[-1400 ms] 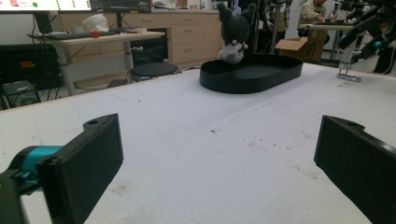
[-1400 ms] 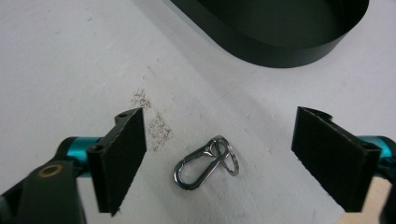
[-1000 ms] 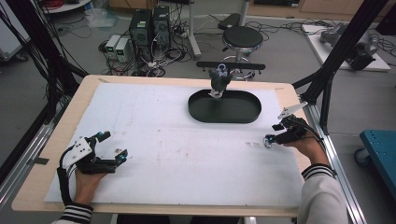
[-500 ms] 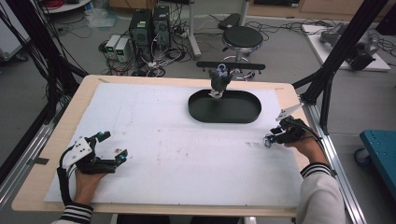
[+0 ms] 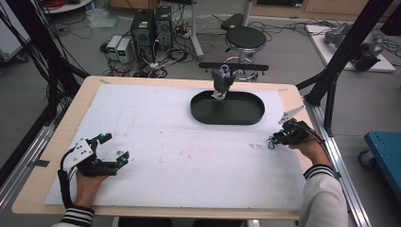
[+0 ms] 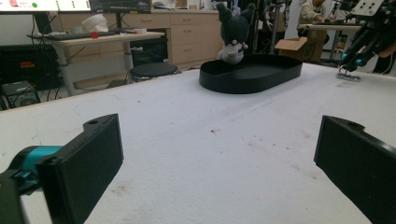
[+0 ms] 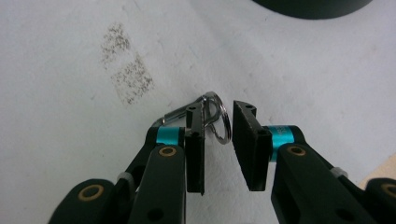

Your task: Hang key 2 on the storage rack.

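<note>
Silvery metal key ring [image 7: 218, 120], clip attached, flat on mat.

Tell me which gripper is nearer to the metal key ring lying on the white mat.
Right. The right gripper is directly over the key ring, its jaws just closing around it with a gap still showing. The left gripper sits far across the mat, jaws wide open.

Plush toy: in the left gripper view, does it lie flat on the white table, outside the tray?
No, the plush toy sits upright at the black tray's far rim.
</note>
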